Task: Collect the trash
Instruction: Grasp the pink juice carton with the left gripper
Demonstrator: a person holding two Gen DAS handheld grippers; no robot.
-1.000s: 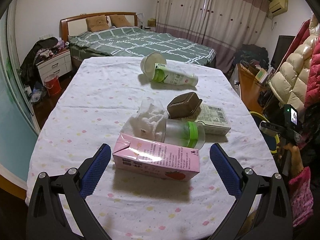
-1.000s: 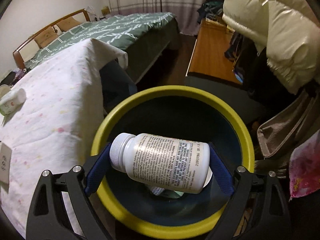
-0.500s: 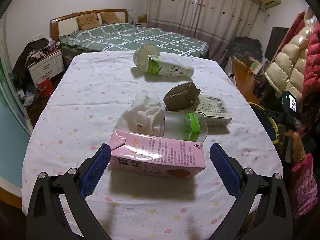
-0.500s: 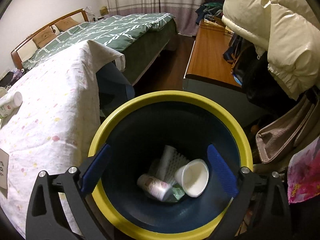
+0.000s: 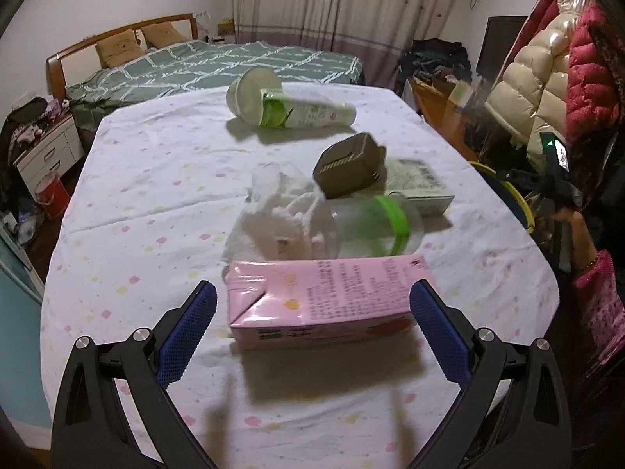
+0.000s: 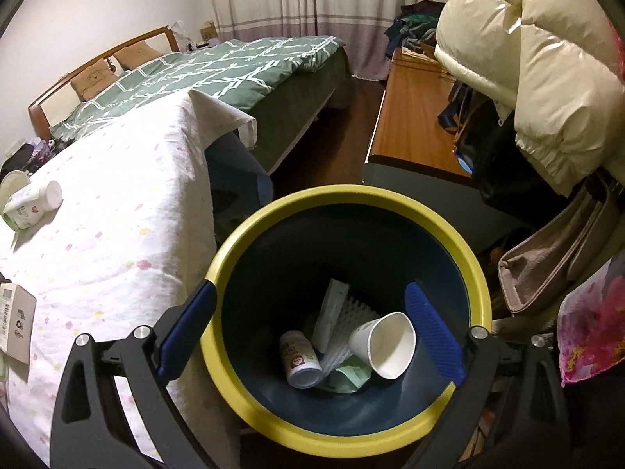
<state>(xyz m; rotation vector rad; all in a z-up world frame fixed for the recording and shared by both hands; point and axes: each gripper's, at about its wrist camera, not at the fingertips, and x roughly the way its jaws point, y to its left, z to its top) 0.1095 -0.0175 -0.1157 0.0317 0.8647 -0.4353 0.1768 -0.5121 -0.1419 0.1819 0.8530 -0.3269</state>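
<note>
Jaws apart, both grippers; one pink carton [image 5: 328,305] between left's; one bin [image 6: 343,426] under right's

Left wrist view looks low along the cloth-covered counter [image 5: 156,179] toward the bed [image 5: 203,66]. Right wrist view looks steeply down beside that counter [image 6: 117,211], close above the bin [image 6: 250,398]; both show the bed [image 6: 218,66].

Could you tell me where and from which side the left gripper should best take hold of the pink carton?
Grip the pink carton across its two short ends, coming from the near side. It lies flat and crosswise between the open left gripper, whose fingers already flank both ends.
</note>
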